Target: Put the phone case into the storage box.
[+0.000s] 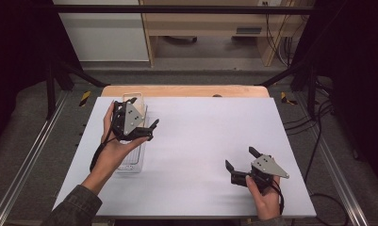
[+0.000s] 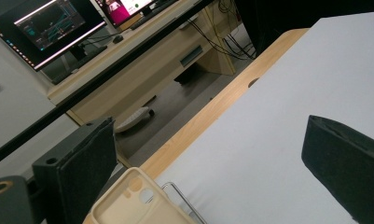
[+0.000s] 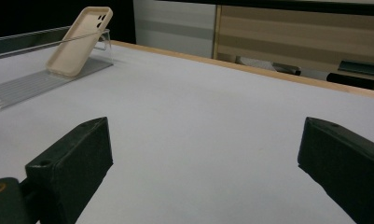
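Note:
A beige phone case (image 3: pixel 79 40) leans upright against the far end wall of a clear plastic tray (image 3: pixel 31 84) at the table's left side. My left gripper (image 1: pixel 143 112) hovers above the far half of that tray (image 1: pixel 131 161), open and holding nothing. In the left gripper view the case's camera end (image 2: pixel 128 203) shows just below and between the wide-apart jaws of that gripper (image 2: pixel 212 161). My right gripper (image 1: pixel 241 157) rests low over the sheet at the front right, open and empty, far from the case. Its own view has the gripper (image 3: pixel 203 158) pointing across the sheet toward the tray.
A pale sheet (image 1: pixel 201 141) covers the table, with a wooden strip (image 1: pixel 186 91) along the far edge. Beyond stand a wooden desk (image 2: pixel 147 70) with monitors (image 2: pixel 49 23) and dark frame bars (image 1: pixel 177 9). Cables (image 1: pixel 318 127) trail at the right.

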Demonstrator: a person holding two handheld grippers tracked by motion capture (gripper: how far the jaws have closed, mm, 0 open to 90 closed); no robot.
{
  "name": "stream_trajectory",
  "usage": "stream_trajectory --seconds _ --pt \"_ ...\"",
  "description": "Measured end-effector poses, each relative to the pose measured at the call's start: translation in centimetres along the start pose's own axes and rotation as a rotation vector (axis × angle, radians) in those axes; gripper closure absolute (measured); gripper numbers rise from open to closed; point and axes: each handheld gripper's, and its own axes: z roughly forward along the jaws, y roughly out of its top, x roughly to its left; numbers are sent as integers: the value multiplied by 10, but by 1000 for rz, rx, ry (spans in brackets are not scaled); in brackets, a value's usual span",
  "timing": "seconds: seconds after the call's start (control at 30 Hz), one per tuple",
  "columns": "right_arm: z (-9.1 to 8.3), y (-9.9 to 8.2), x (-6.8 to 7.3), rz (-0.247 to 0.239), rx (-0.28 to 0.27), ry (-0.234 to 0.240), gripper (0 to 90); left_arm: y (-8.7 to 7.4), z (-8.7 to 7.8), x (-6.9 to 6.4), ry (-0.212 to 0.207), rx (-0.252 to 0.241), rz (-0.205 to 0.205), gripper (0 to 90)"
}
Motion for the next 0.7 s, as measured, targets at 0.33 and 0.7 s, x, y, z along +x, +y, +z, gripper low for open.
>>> stream_trajectory --seconds 0.33,0.7 --pt "0 0 1 -2 -1 0 29 -2 -11 4 41 -17 18 34" --pt "0 0 1 -4 0 -1 29 -4 -24 9 87 -42 35 35"
